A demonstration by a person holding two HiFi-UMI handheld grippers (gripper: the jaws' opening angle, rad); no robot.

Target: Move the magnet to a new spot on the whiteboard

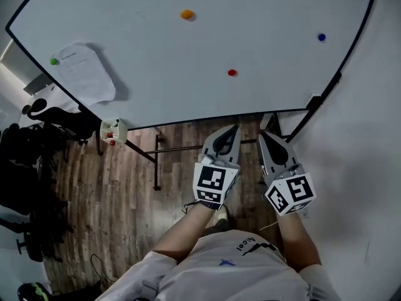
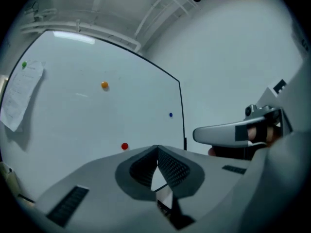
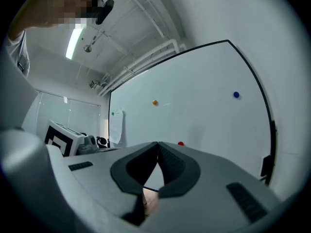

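Head view shows me four magnets on the whiteboard. The red magnet is nearest my claws, the orange magnet is farther up, and the blue magnet is off to the right. At the far left, the green magnet pins a paper sheet. My left claw and right claw hang side by side below the board's lower edge. Both are pressed together, empty and apart from every magnet.
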